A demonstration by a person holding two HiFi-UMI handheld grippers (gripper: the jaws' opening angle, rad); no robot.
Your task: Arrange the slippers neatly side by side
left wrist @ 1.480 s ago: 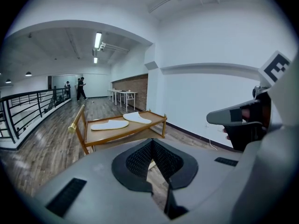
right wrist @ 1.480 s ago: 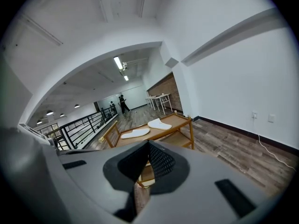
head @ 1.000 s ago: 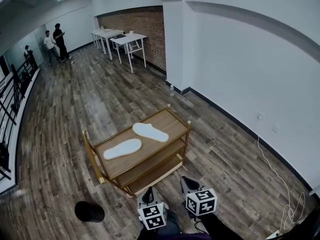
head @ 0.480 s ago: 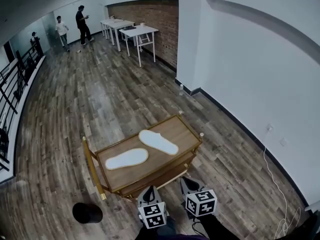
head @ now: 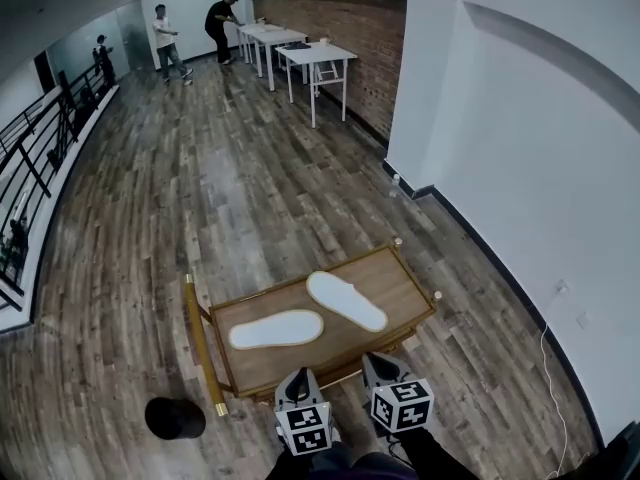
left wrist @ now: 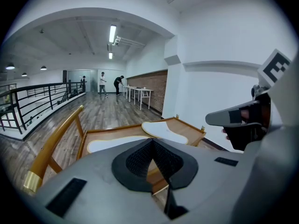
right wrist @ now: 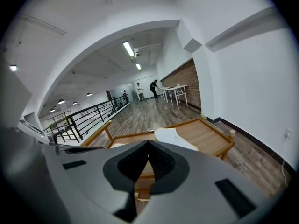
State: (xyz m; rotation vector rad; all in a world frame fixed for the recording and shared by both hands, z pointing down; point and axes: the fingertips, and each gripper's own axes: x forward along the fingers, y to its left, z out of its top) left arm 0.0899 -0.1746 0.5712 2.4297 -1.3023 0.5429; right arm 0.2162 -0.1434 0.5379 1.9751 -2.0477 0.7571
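Left gripper [head: 299, 378]: jaws closed tip to tip with nothing between them, held low in front of the person, just short of the cart's near edge
Right gripper [head: 379, 364]: jaws likewise pressed together and empty, beside the left gripper, pointing toward the cart
Cart [head: 405, 286]: wooden trolley with a raised rim and lower shelves, standing on the plank floor; its rounded handle [head: 203, 343] runs along the end at the picture's left
Handle-side slipper [head: 276, 329]: white, lying flat on the cart's top shelf, roughly lengthwise along it
Wall-side slipper [head: 346, 300]: white, flat on the same shelf, turned at an angle to the other; the two lie near each other but apart, in an open V and not parallel
Grippers and slippers: neither gripper touches a slipper
Floor beside the cart: a dark round thing [head: 175, 418] sits near the handle end
Far end of the room: white tables [head: 300, 58] along a brick wall, with people [head: 162, 30] standing nearby
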